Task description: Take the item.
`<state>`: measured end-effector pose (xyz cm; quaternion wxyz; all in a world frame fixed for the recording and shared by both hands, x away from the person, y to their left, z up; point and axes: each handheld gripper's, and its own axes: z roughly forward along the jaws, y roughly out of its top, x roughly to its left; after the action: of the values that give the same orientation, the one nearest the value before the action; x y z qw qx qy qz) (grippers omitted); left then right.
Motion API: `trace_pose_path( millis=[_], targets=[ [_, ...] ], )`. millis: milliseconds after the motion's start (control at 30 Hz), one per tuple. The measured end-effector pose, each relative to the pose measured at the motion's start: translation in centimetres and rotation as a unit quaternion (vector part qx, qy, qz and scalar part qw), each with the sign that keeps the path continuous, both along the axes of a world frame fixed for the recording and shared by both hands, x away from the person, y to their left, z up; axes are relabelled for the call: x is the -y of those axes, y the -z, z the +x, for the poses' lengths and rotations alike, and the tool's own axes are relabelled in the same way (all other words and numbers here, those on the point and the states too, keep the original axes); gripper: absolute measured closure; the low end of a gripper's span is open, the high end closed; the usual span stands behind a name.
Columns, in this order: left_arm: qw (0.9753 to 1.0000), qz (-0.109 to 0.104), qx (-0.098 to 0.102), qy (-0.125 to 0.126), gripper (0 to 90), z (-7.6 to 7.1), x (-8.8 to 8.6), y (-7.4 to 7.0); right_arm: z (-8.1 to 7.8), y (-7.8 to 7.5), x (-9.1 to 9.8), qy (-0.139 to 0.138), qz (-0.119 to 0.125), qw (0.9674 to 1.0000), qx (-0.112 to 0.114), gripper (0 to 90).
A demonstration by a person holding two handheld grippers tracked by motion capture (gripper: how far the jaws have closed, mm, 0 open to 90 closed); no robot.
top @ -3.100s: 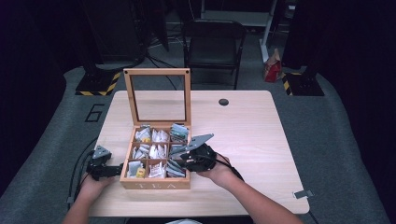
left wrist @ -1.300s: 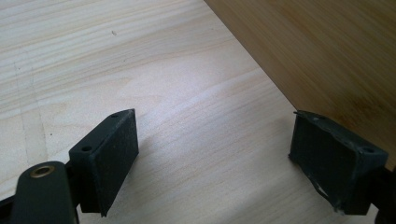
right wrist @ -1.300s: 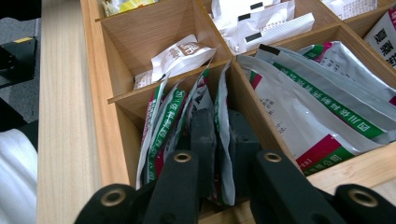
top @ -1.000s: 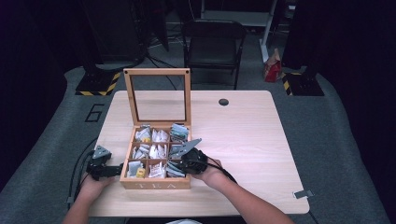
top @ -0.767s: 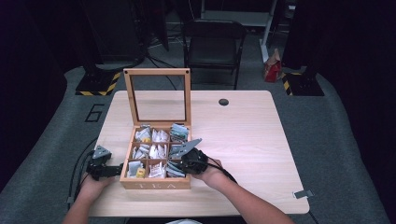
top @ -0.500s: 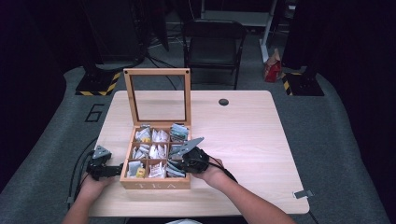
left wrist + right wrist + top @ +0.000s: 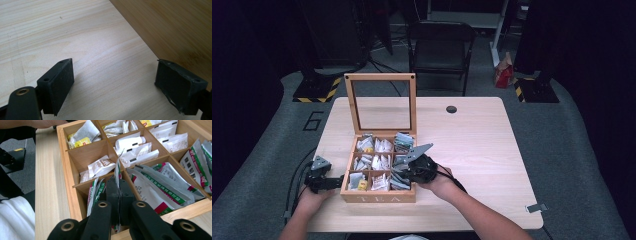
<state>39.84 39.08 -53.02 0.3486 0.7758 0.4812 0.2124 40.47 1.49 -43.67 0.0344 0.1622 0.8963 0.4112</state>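
Wooden tea box (image 7: 378,194) sits near the table's (image 7: 477,145) near-left edge, glass lid (image 7: 380,102) standing open, its nine compartments stuffed with sachets. Right gripper (image 7: 119,195) has its jaws clamped on a green-and-white sachet (image 7: 117,173) standing on edge in the near-right compartment, long axis upright. Left gripper (image 7: 115,82), jaws wide apart and empty, rests on the table against the box's left wall. Grey carpet (image 7: 577,150) and a dark chair (image 7: 439,47) beyond.
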Motion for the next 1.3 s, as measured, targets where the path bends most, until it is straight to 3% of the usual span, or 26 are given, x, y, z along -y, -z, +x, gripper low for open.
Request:
trace_pose_path(
  millis=[933, 1300],
  targets=[
    [1.0000, -0.001, 0.002, -0.001, 15.0, 0.0, 0.0, 0.0, -0.4, -4.1, 0.8, -0.002, 0.032, 0.9995, -0.001, 89.4],
    [1.0000, -0.002, 0.005, -0.003, 15.0, 0.0, 0.1, 0.1, -0.5, -5.8, 1.5, -0.006, 0.035, 0.9993, 0.010, 89.4]
  ],
)
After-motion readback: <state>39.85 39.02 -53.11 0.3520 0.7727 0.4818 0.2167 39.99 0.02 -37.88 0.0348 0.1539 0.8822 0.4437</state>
